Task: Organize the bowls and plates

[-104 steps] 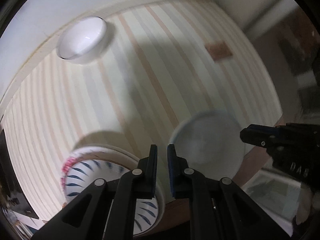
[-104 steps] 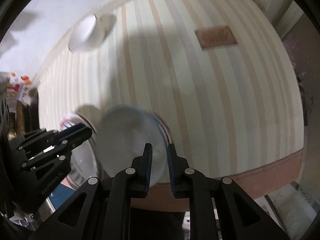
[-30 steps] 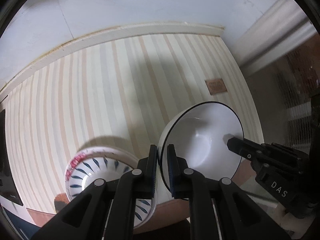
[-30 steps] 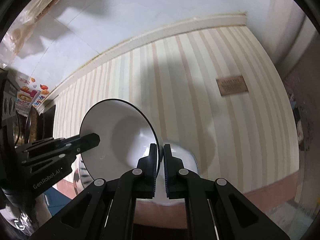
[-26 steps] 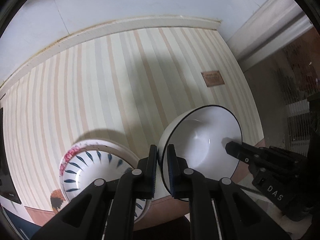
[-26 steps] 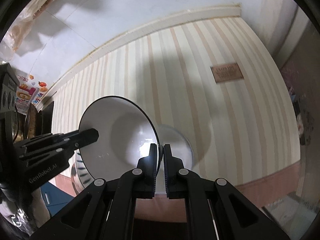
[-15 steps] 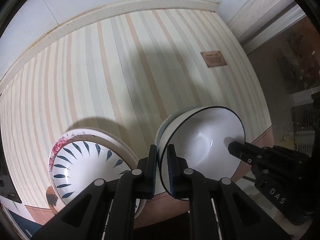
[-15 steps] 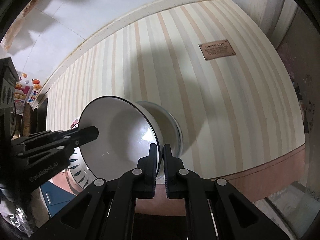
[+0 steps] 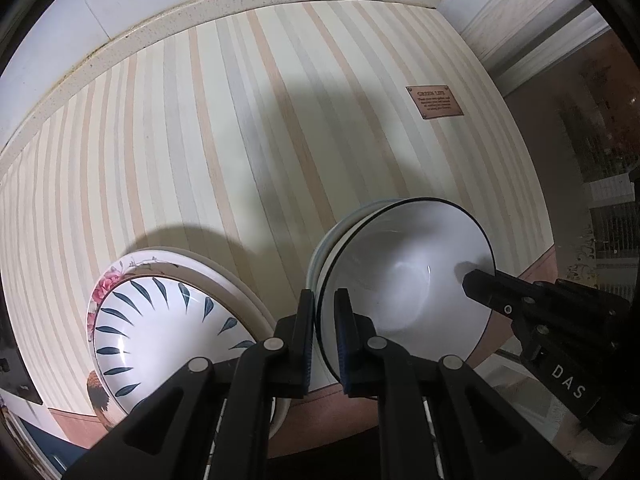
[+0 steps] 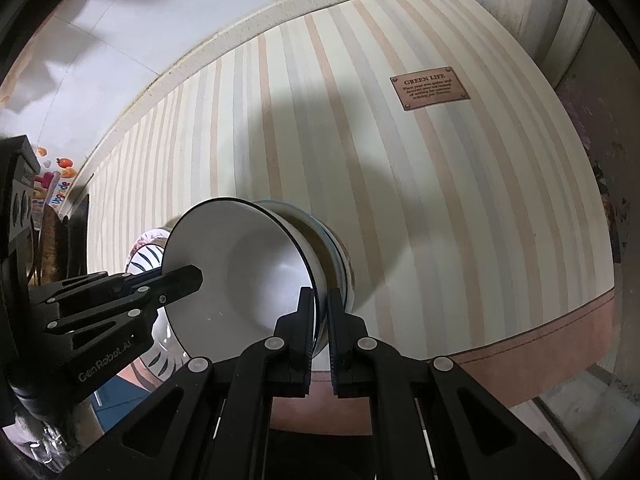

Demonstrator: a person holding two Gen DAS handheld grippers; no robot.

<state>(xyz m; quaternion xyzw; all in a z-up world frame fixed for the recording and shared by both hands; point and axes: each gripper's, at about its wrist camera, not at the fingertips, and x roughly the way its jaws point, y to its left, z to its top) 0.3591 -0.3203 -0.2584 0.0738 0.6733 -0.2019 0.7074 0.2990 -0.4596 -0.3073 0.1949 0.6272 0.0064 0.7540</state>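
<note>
A white bowl with a thin black rim (image 9: 404,276) (image 10: 240,276) sits nested in a pale blue-rimmed bowl (image 9: 320,252) (image 10: 336,256) near the table's front edge. My left gripper (image 9: 323,336) is shut on the white bowl's left rim. My right gripper (image 10: 320,332) is shut on its right rim and shows in the left wrist view (image 9: 480,284). To the left a leaf-patterned bowl (image 9: 160,324) rests on a floral plate (image 9: 116,280).
The striped tablecloth (image 9: 240,140) carries a brown "GREEN LIFE" label (image 10: 429,87) at the right. A white wall lies behind, the table's edge runs close in front, and dark items with colourful stickers (image 10: 52,184) stand at the far left.
Both grippers have lowered the white bowl from above the table down into the blue-rimmed bowl. The far white bowl seen 3.5 s ago is the one now held.
</note>
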